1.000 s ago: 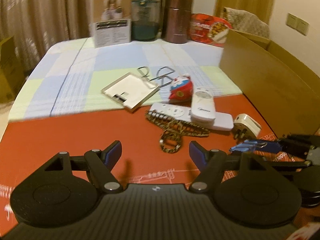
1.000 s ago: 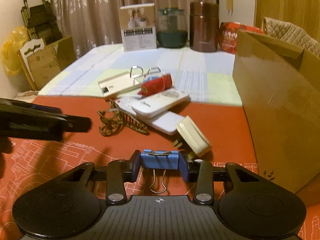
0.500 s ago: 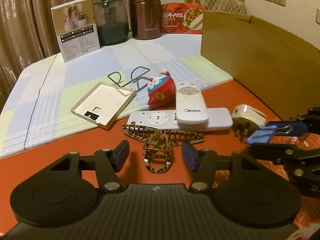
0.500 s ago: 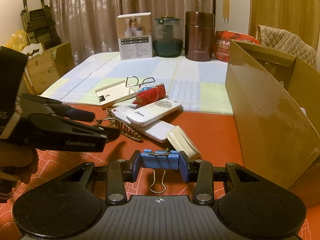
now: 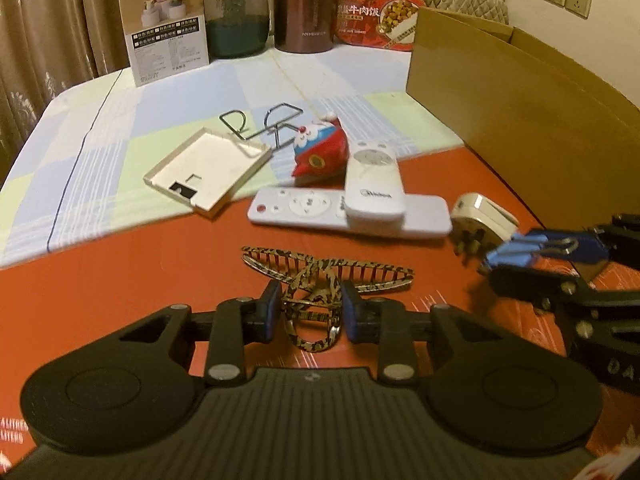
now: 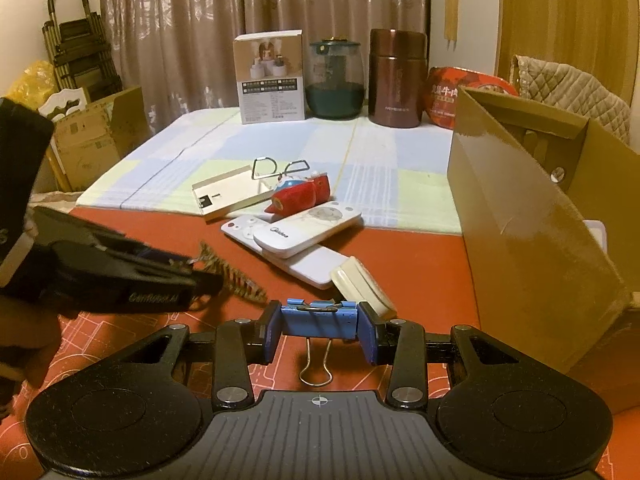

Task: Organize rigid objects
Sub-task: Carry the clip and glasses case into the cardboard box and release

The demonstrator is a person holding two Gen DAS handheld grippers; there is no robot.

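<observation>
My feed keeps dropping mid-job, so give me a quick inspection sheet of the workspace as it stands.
Surface: red mat in front, checked cloth behind it.
Job's things: leopard-print hair claw and blue binder clip gripped; two white remotes stacked crosswise, white plug, red toy, flat white tray, wire puzzle loose.
Clutter: printed box, glass jar, brown canister, red food pack at the far edge.
Grippers: left hand-held gripper shut on the hair claw; right hand-held gripper shut on the binder clip.
Cables: nothing seen.
Surroundings: open cardboard box on the right, curtains behind.
</observation>
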